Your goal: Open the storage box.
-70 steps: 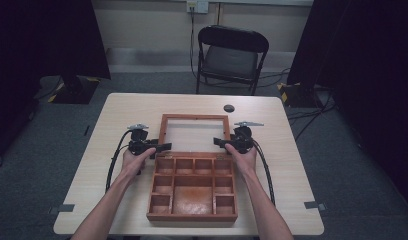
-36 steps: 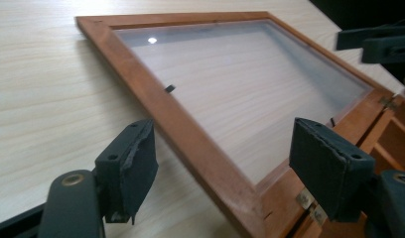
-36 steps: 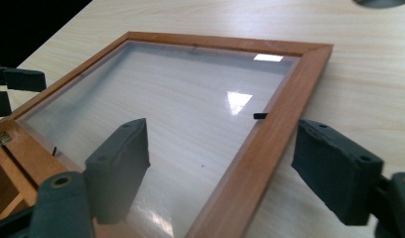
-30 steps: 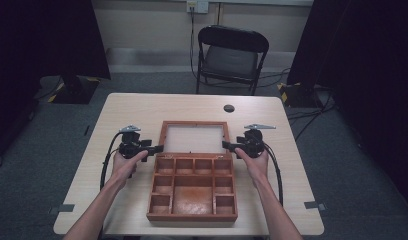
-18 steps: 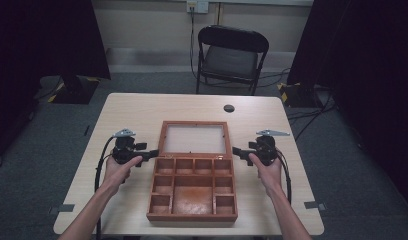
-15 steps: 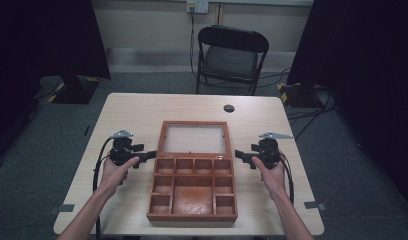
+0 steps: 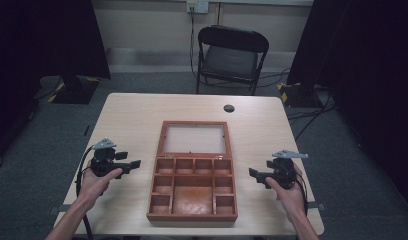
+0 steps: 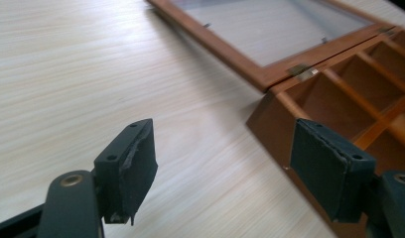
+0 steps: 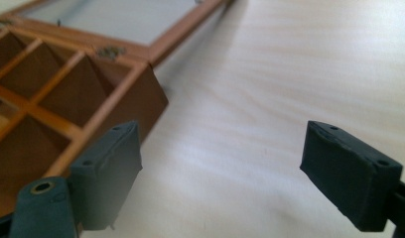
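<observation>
Light wood-grain table (image 7: 142, 115) on grey carpet, dark curtains to both sides of it, black folding chair (image 7: 231, 55) behind its far edge, wall outlet above the chair. Landmark: wooden box (image 7: 193, 190) at table centre, open, its glass-paned lid (image 7: 194, 138) laid flat on the table on the far side of the box, hinges between them. Small black disc (image 7: 229, 108) beyond the lid, near the far table edge; can't tell what it is. Left gripper (image 7: 134, 164) is left of the box, clear of it, pointing at its left wall. Jaws apart, nothing between them, touching nothing; in the left gripper view (image 8: 225, 168) bare tabletop shows in the gap, box corner and a brass hinge (image 8: 303, 72) beyond the right-hand jaw. Box compartments look empty from above; the large front one has a mottled floor, detail unclear. Right gripper (image 7: 253, 173) is right of the box, also clear of it, pointing at its right wall. Its jaws have just been opening, now wide apart, nothing between them; in the right gripper view (image 9: 223, 158) only bare table lies in the gap, box corner behind the left-hand jaw. Both forearms cut off at the bottom of the high view; both gripper views crop the box and lid.
</observation>
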Tool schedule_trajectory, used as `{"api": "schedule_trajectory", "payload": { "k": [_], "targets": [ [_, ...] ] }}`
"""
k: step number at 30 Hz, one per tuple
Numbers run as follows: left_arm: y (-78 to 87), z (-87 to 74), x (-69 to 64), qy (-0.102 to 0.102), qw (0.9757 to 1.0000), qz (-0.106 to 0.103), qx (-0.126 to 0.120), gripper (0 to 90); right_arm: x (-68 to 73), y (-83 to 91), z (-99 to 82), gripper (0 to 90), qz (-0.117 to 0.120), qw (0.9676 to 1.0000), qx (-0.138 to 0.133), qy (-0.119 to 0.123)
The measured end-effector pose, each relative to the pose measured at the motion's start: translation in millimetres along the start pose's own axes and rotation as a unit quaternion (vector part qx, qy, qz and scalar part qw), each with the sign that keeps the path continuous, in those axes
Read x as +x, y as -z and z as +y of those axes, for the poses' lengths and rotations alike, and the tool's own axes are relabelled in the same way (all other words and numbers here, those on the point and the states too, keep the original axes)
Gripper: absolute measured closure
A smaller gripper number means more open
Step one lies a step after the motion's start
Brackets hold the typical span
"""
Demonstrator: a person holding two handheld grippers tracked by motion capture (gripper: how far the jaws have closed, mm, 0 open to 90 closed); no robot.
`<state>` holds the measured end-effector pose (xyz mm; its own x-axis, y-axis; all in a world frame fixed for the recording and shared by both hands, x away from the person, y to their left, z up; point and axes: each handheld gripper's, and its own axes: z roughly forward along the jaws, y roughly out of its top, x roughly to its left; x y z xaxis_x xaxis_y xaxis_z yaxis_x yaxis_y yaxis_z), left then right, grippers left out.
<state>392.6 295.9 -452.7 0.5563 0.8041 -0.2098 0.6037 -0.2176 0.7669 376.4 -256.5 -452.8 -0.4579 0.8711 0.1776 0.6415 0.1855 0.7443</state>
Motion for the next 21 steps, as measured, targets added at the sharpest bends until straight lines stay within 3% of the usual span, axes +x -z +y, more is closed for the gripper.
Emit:
{"api": "schedule_trajectory", "payload": {
  "k": [1, 5, 7, 8, 10, 12, 13, 15, 18, 21],
  "targets": [
    [0.7, -3.0, 1.1, 0.008, 1.0, 0.001, 0.002, 25.7, -0.9, 1.7, -4.1, 15.1, -0.007, 0.9999, 0.007, -0.003],
    [1.8, -16.2, 4.4, 0.006, 0.9993, 0.035, 0.011, 24.6, -7.1, 7.9, -20.3, 15.4, -0.023, 0.9995, 0.019, -0.005],
    [0.1, -22.4, 5.9, 0.017, 0.9992, 0.033, 0.016, 24.1, -10.4, 8.6, -27.1, 15.4, -0.041, 0.9988, 0.026, 0.002],
    [-1.6, -25.3, 6.5, 0.013, 0.9989, 0.036, 0.026, 23.5, -12.7, 8.0, -30.2, 15.1, -0.045, 0.9985, 0.031, 0.002],
    [-5.2, -29.8, 6.4, -0.014, 0.9965, 0.06, 0.056, 21.2, -15.6, 4.4, -36.9, 15.4, -0.062, 0.9973, 0.038, -0.009],
    [-7.3, -34.4, 7.8, 0.004, 0.9976, 0.048, 0.05, 20.2, -16.7, 1.4, -40.5, 15.2, -0.084, 0.9953, 0.049, -0.007],
    [-8.2, -36.1, 7.7, 0.009, 0.9977, 0.042, 0.053, 20.8, -17.7, 0.9, -40.5, 14.3, -0.083, 0.9954, 0.047, -0.007],
    [-11.2, -38.5, 4.2, -0.011, 0.9956, 0.063, 0.069, 20.2, -19.7, -1.4, -40.8, 14.4, -0.09, 0.9946, 0.049, -0.013],
    [-15.3, -41.2, 0.2, -0.066, 0.9909, 0.09, 0.076, 18.3, -20.6, -5.4, -41.5, 13.7, -0.11, 0.9927, 0.048, -0.008],
    [-18.7, -45.2, 0.5, -0.053, 0.9921, 0.1, 0.054, 12.2, -17.7, -9.1, -46.8, 9.6, -0.12, 0.9921, 0.032, 0.018]
  ]
}}
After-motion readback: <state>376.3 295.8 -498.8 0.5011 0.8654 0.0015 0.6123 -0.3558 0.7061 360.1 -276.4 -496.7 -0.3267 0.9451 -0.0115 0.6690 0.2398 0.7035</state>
